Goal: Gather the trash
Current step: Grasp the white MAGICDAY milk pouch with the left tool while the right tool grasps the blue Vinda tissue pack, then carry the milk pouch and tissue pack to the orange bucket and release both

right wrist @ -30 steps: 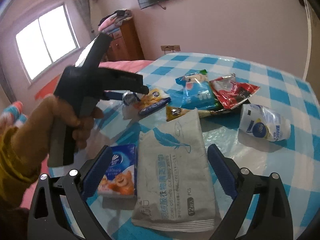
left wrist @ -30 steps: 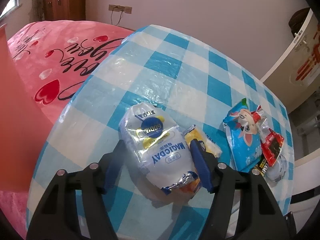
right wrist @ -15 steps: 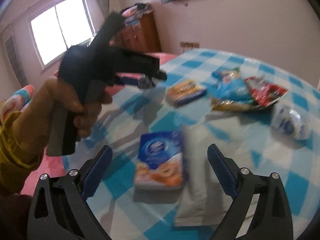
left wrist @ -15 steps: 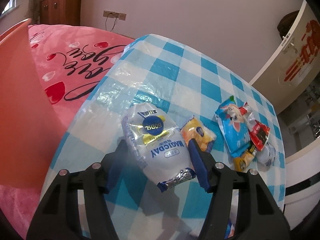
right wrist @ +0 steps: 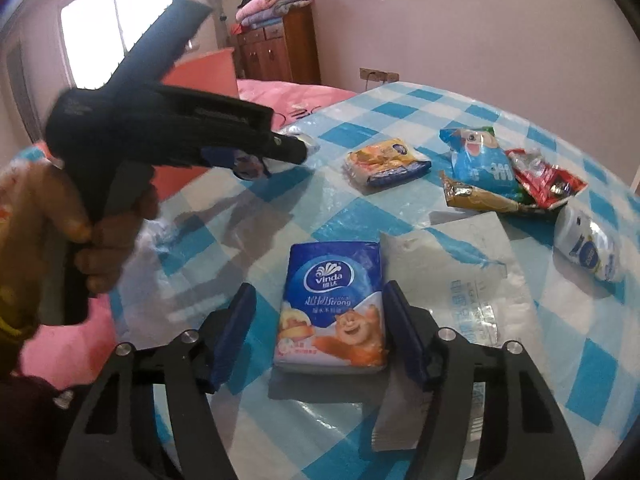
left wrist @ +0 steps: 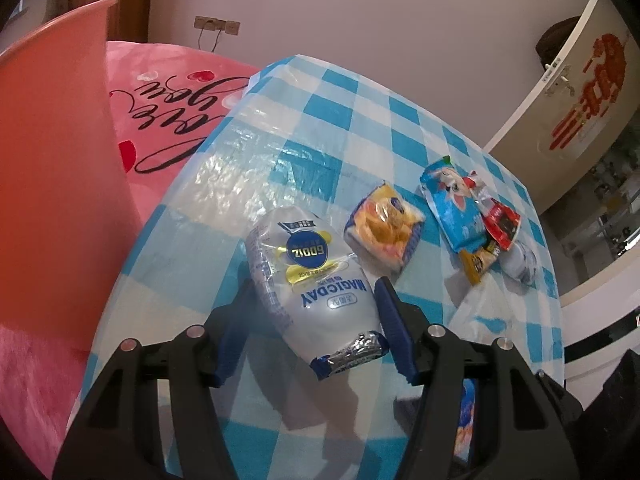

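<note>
My left gripper is shut on a white MAGICDAY snack bag, its jaws still closing on it. The bag hangs above the blue checked table and casts a shadow there. In the right wrist view a hand holds that left gripper in the air. My right gripper straddles a blue Vinda tissue pack lying flat on the table. Its jaws are closing. The right pad is at the pack's edge, and a gap shows at the left pad.
An orange bin stands left of the table beside a pink bed. On the table lie a yellow snack pack, a blue wrapper, a red wrapper, a second white bag and a grey wipes pack.
The left gripper has carried the white bag leftward, and the orange bin looms larger. The right gripper has shifted from the grey wipes pack to the tissue pack, and its jaws have narrowed.
</note>
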{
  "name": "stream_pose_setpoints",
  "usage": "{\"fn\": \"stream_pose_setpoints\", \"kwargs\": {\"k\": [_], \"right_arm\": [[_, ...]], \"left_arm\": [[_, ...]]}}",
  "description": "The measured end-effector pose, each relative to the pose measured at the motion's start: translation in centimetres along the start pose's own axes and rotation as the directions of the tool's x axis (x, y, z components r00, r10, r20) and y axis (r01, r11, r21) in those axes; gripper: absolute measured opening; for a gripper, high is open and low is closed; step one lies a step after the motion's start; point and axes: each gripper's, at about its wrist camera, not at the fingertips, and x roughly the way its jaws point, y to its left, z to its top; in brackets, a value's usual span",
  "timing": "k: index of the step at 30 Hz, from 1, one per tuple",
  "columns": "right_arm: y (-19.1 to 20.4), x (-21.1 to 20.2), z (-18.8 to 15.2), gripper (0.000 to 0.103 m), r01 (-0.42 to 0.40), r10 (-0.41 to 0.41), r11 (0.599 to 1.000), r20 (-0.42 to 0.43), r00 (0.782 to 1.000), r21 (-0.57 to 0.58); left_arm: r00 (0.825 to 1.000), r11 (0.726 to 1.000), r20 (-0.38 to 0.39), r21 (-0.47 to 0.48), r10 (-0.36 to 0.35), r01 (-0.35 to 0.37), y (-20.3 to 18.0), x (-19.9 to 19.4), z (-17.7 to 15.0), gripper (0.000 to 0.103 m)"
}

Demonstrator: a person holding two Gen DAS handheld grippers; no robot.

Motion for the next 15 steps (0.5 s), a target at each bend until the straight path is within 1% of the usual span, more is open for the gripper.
{"fn": "stream_pose_setpoints", "kwargs": {"k": [1,3,8,10,11,13,15], "right_arm": [[0.3,0.3,0.0,0.066,0.021,-0.021,1.0,-0.007,1.0,-0.014],[0.5,0.5,0.0,0.066,0.036,-0.037,0.999,-0.016,0.999,-0.024],[0.7,1.3,0.3,0.066,0.054,-0.055,0.998,-0.037,0.998,-0.029],[0.7,1.5,0.3,0.058,0.062,-0.063,0.998,-0.046,0.997,-0.03],[0.7,1.7,0.4,0.053,0.054,-0.055,0.998,-0.054,0.997,-0.023],[0.3,1.8,0.4,0.053,0.033,-0.032,0.999,-0.06,0.998,0.003],[0.2,1.8,0.4,0.053,0.031,-0.03,0.999,-0.061,0.998,0.018]], "left_arm": [[1.0,1.0,0.0,0.001,-0.004,0.004,0.1,-0.2,-0.2,0.061],[1.0,1.0,-0.005,0.005,-0.017,0.017,0.3,-0.6,-0.8,0.061],[0.999,0.999,-0.008,0.013,-0.045,0.045,0.8,-1.4,-1.8,0.06],[0.998,0.998,-0.009,0.015,-0.057,0.057,1.1,-1.8,-2.2,0.059],[0.998,0.998,-0.009,0.016,-0.06,0.06,1.2,-1.9,-2.3,0.059],[0.998,0.998,-0.01,0.017,-0.068,0.068,1.5,-2.1,-2.7,0.059],[0.997,0.997,-0.014,0.016,-0.077,0.078,1.7,-2.2,-3.0,0.059]]}}
